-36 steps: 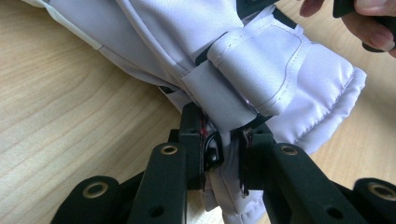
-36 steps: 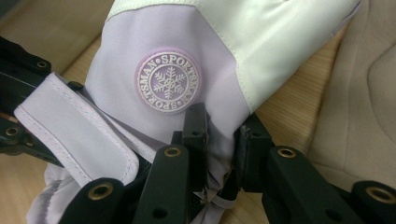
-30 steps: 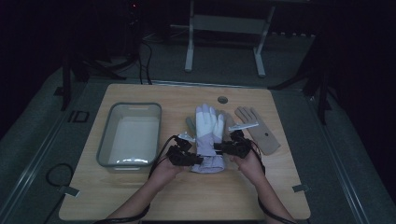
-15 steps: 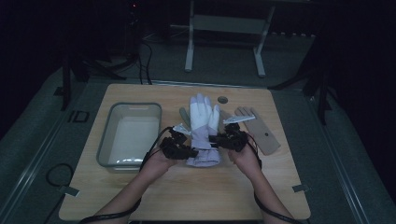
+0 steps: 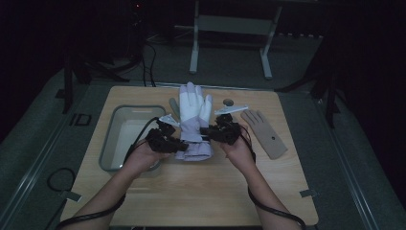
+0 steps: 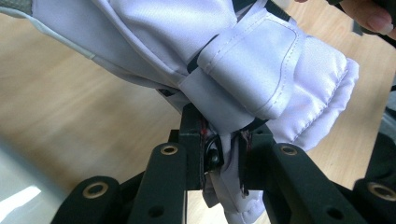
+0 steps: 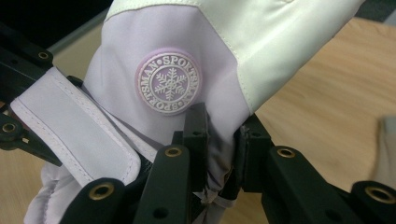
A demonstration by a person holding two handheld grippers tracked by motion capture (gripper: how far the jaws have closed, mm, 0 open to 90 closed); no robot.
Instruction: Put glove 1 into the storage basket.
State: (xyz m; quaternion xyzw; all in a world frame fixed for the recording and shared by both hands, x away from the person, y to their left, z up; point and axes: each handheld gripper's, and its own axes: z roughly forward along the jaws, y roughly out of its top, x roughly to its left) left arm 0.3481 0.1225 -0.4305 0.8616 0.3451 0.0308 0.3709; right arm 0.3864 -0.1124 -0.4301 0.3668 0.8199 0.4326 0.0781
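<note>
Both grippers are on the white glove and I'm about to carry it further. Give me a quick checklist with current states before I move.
1. Left gripper clamped on the white glove: ok, cuff fabric sits pinched between its jaws.
2. Right gripper clamped on the glove: ok, fabric is pinched just below the round snowflake badge.
3. Glove off the table: cannot tell; its fingers rise upward, but the cuff may touch the wood.
4. Tan glove apart from the load: ok, it lies flat to the right, untouched.
5. Clear tray unobstructed: ok, nothing seen in it.
6. Wrist strap fastened: cannot tell.
</note>
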